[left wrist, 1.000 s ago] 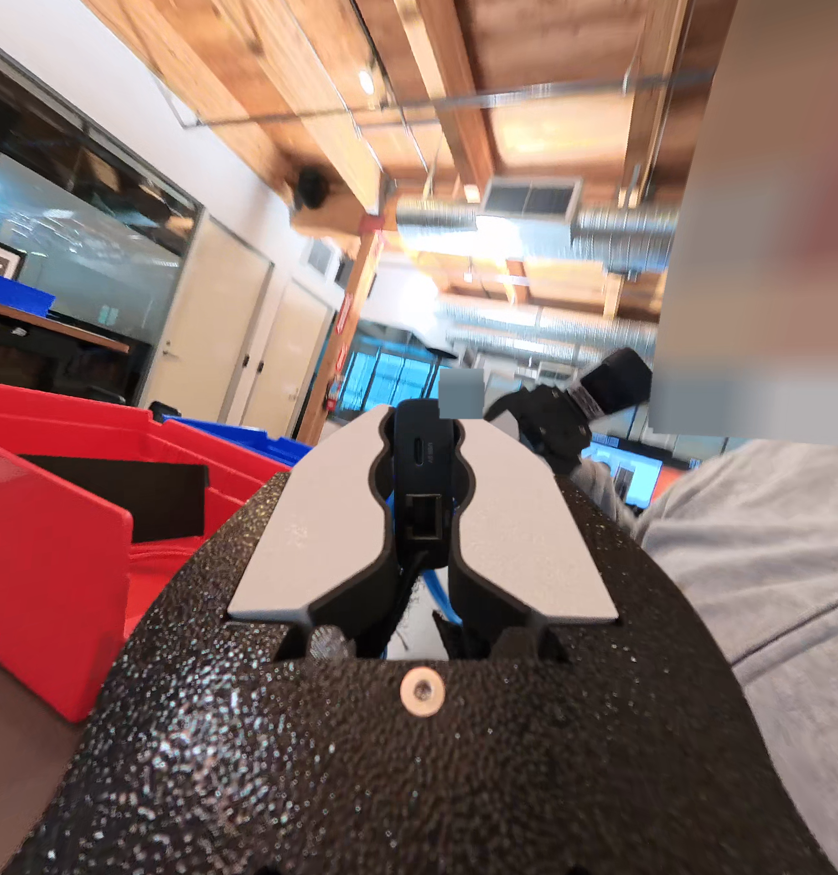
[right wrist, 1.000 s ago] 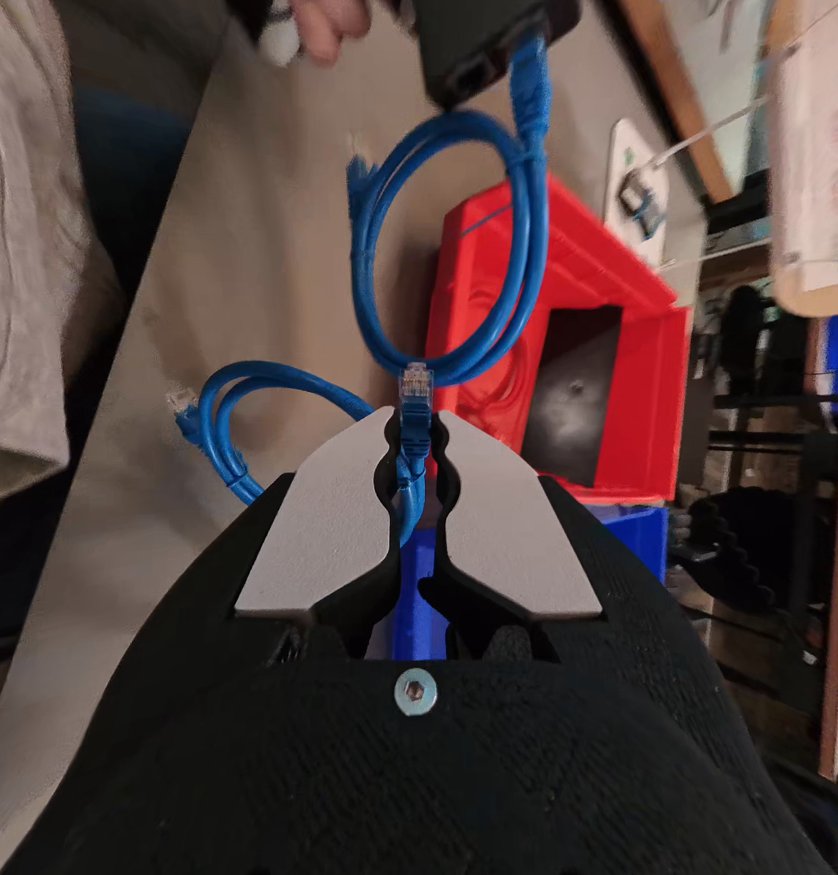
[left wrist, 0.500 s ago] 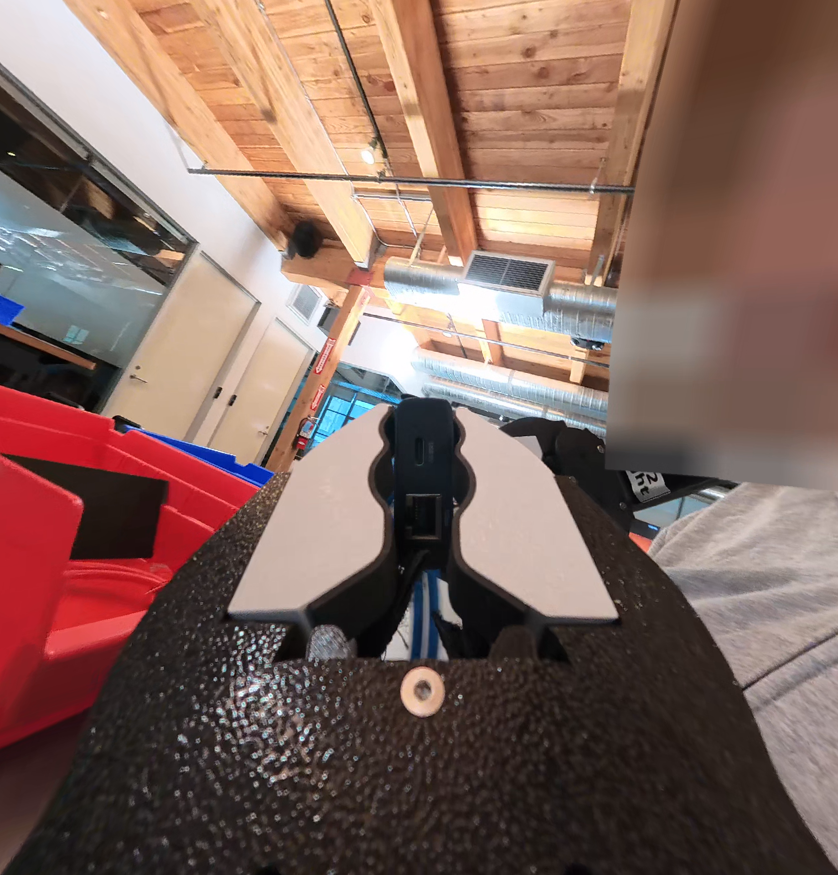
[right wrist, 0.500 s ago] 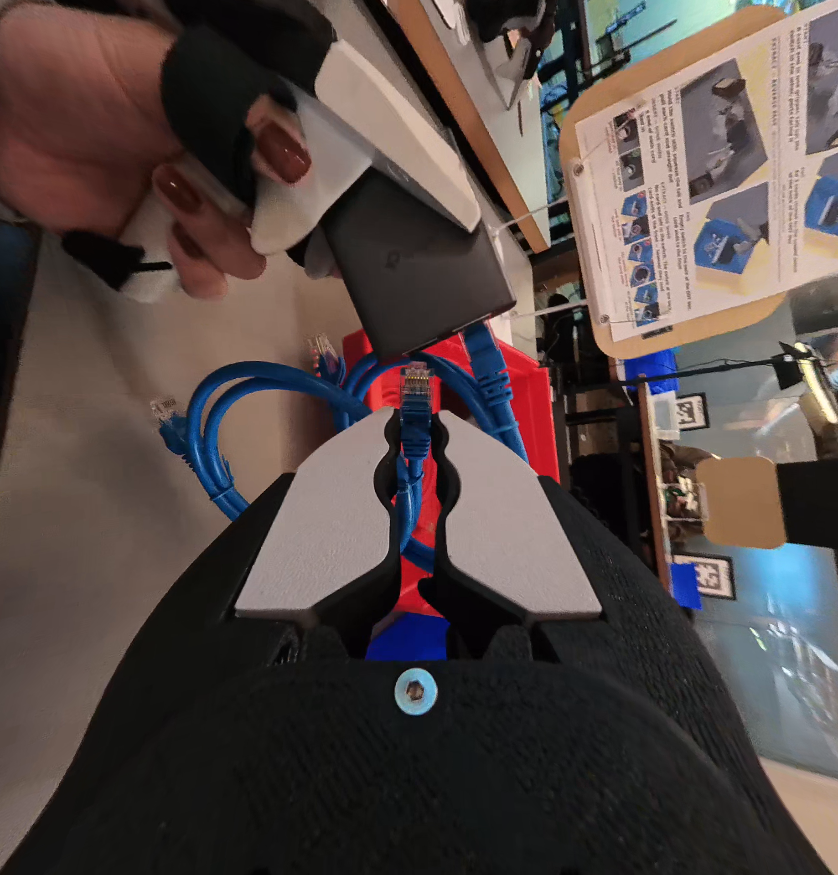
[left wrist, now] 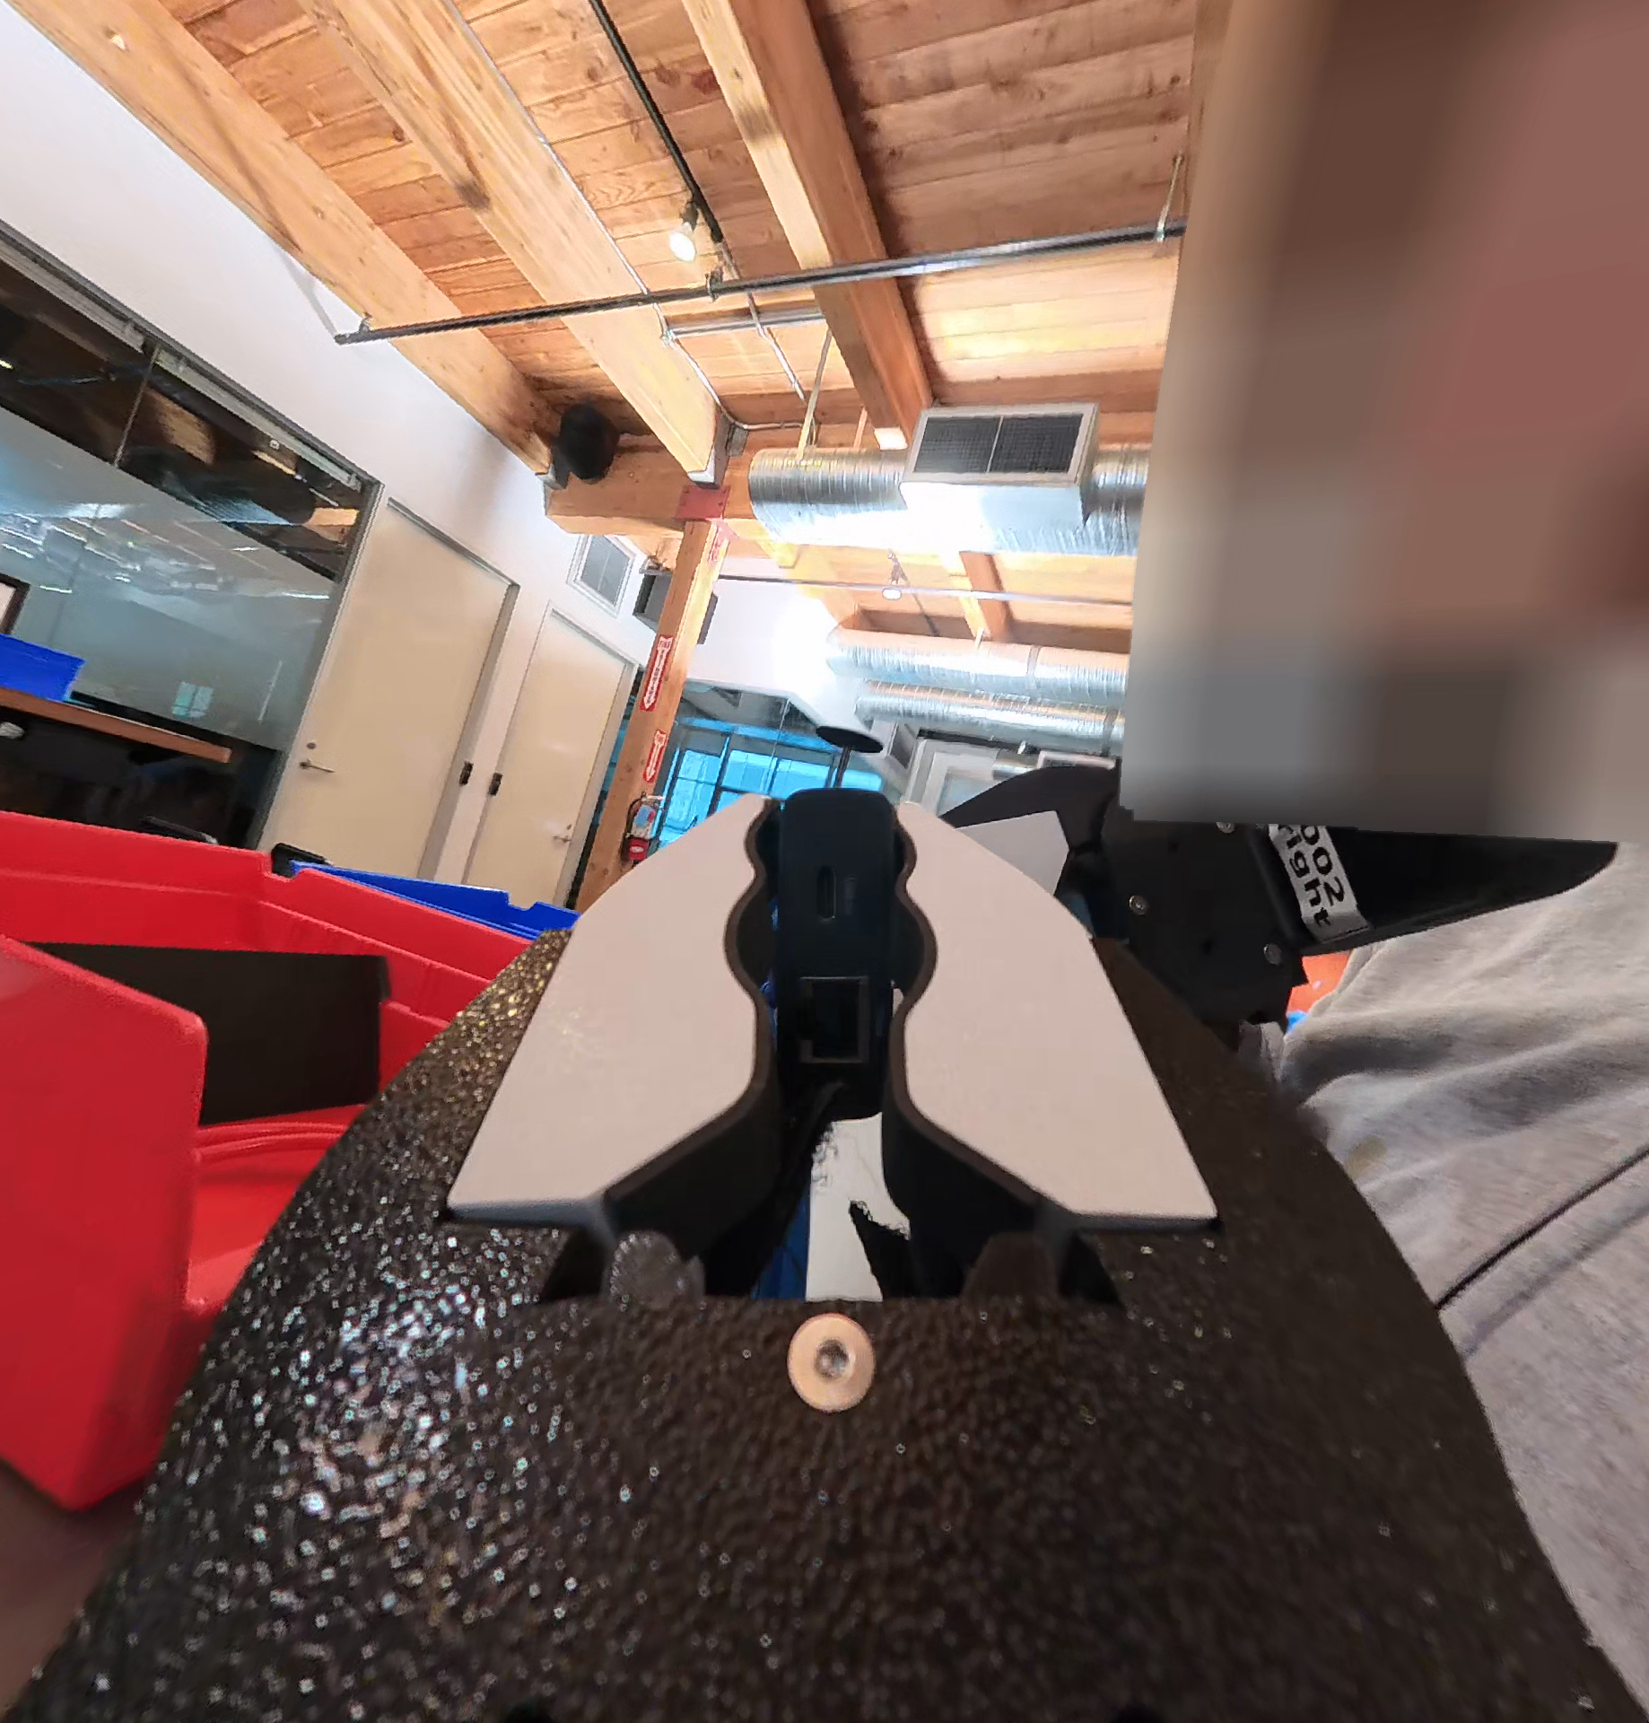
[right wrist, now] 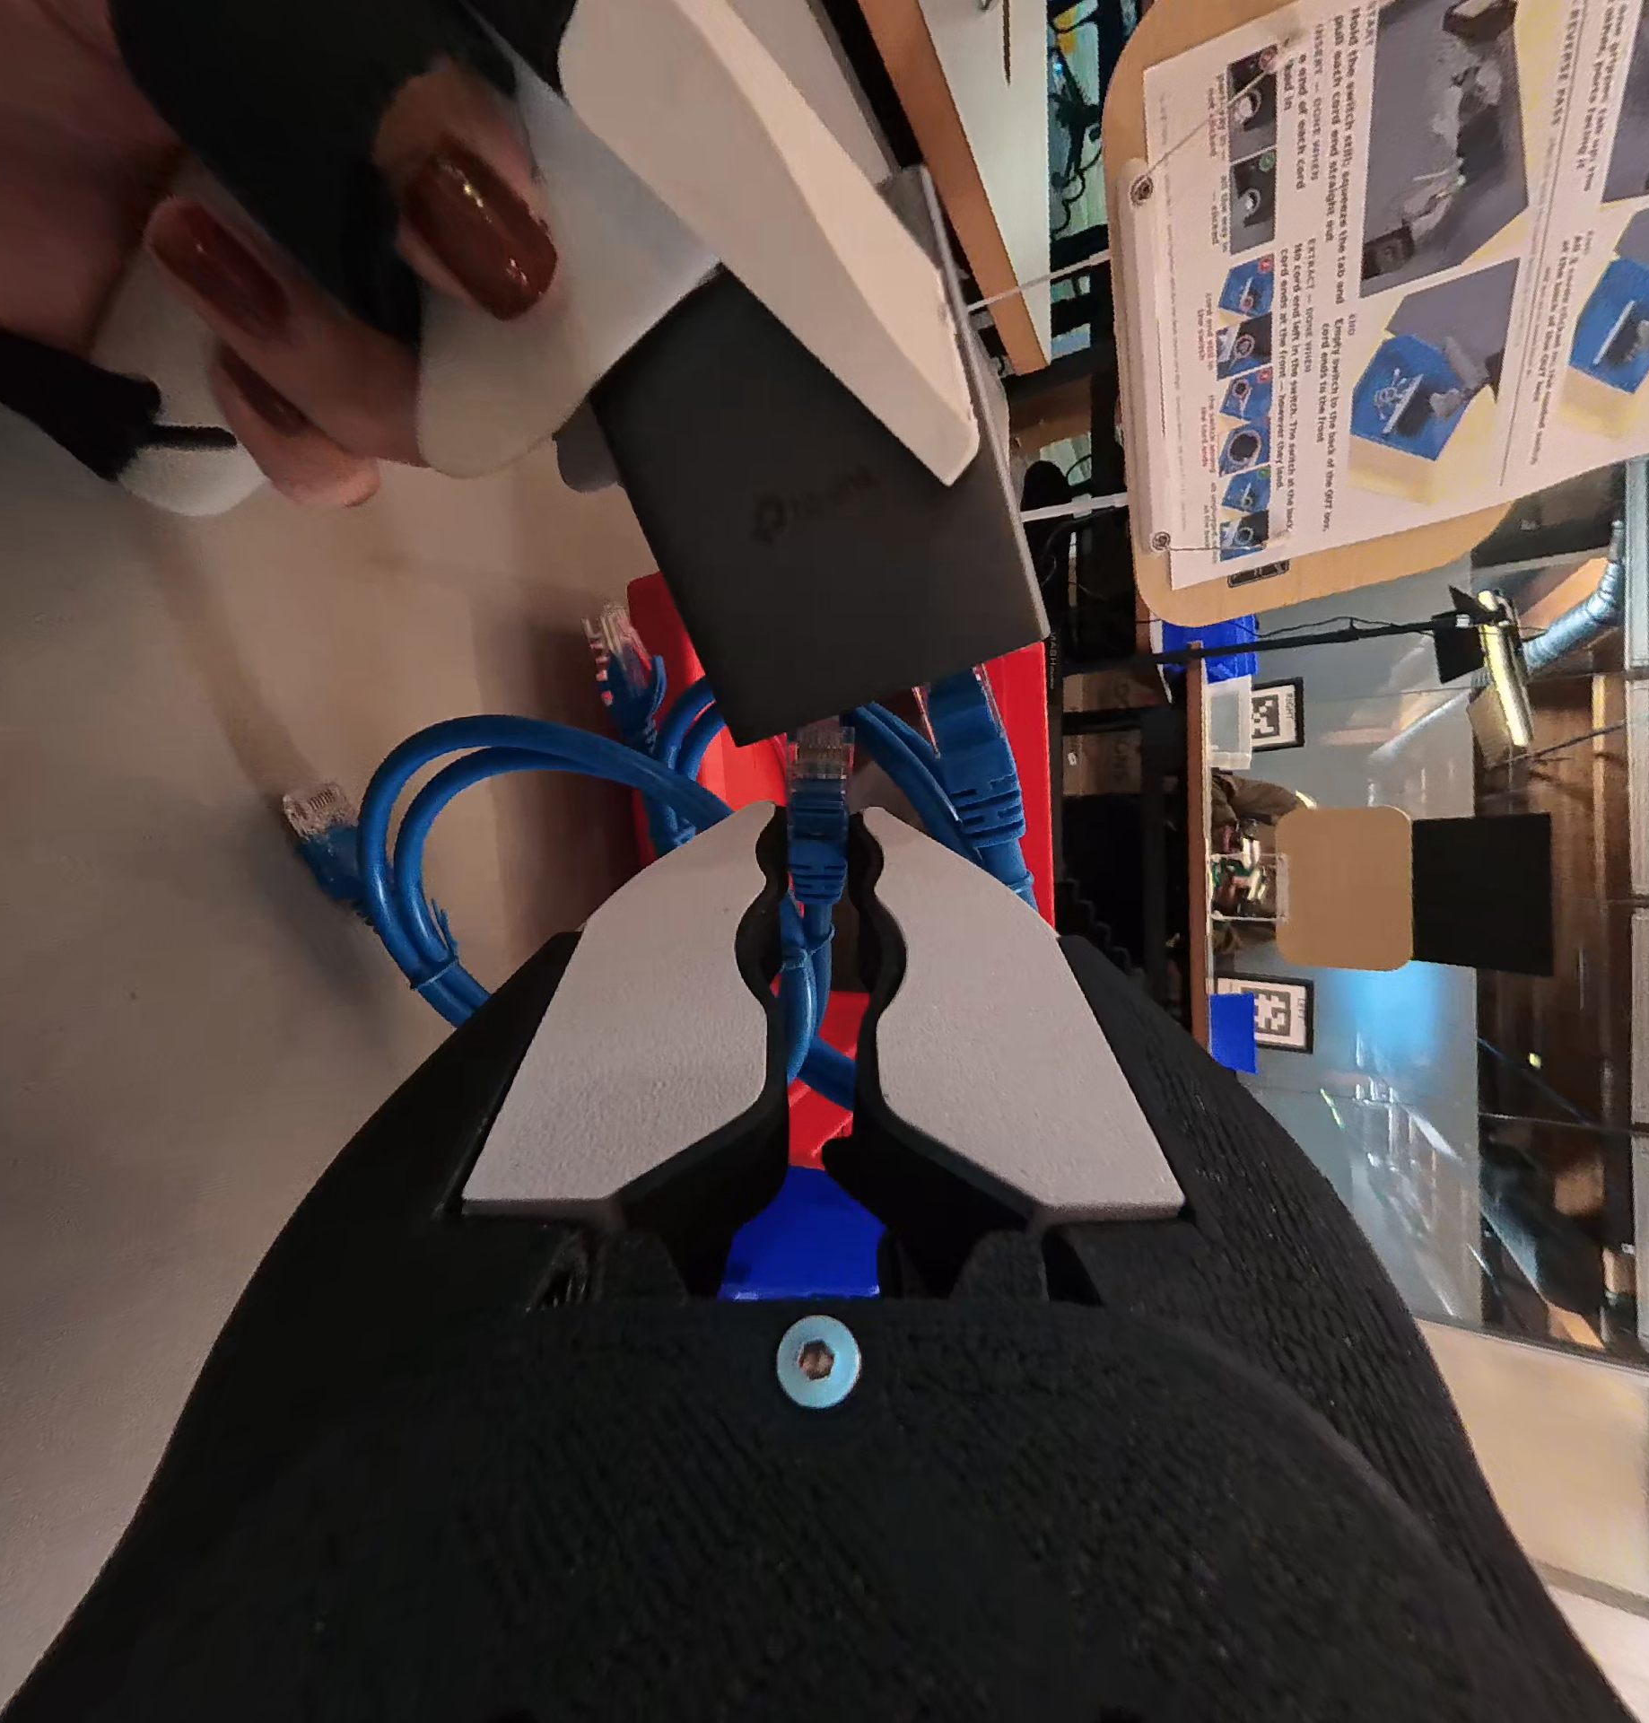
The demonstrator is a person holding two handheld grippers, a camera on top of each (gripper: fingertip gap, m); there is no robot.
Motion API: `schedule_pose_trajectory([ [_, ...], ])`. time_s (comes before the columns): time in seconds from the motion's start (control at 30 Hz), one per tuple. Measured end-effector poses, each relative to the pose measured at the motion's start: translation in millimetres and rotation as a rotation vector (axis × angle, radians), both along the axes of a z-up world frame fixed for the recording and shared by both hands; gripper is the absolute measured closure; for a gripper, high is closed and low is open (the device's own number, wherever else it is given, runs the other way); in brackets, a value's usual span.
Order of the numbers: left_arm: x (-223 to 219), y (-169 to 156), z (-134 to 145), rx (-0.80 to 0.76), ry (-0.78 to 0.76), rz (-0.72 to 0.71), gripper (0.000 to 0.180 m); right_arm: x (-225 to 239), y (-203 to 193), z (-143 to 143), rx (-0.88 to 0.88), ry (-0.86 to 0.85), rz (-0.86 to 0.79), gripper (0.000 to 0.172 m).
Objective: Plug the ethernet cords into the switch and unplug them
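My left gripper [left wrist: 835,839] is shut on the black switch [left wrist: 835,895], held edge-on with an empty port facing the camera. In the right wrist view the same switch [right wrist: 830,522] hangs from the left gripper's pale fingers [right wrist: 765,205], held by a person's hand [right wrist: 243,280]. My right gripper [right wrist: 819,820] is shut on a blue ethernet cord [right wrist: 816,848]; its clear plug tip [right wrist: 819,751] sits right at the switch's lower edge. Another blue cord [right wrist: 975,774] is plugged into the switch beside it. A loose clear plug [right wrist: 313,806] lies on the table.
A red bin [left wrist: 84,1072] stands at the left, also seen behind the cords in the right wrist view [right wrist: 1026,690]. A beige table top [right wrist: 150,932] is beneath. An instruction board [right wrist: 1417,280] and glass wall are at the right. A grey sleeve [left wrist: 1501,1165] fills the right side.
The switch and my right gripper have closed in on each other: the switch went from far above to just touching the held plug's tip. Both grasps stayed the same.
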State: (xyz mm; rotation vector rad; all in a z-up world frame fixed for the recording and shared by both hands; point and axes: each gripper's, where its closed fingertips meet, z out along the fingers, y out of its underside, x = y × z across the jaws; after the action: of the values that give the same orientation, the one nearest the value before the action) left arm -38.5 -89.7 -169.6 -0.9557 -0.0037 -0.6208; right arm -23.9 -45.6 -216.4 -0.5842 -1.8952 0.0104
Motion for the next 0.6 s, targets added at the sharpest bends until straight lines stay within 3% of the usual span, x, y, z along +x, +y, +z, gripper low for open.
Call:
schedule_pose_trajectory([
  [0.33,-10.3,-8.0,-4.4,0.094,-0.228,-0.158,0.16,-2.5,-7.0,6.4,0.045,0.021,-0.008,0.161],
  [0.5,-8.9,-5.1,-6.4,0.076,-0.188,-0.13,0.16,-1.7,-3.6,3.4,0.043,0.009,-0.024,0.161],
  [0.6,-2.6,-1.0,-7.4,0.028,-0.056,-0.031,0.16,-1.3,2.0,-0.3,0.038,0.005,-0.051,0.161],
])
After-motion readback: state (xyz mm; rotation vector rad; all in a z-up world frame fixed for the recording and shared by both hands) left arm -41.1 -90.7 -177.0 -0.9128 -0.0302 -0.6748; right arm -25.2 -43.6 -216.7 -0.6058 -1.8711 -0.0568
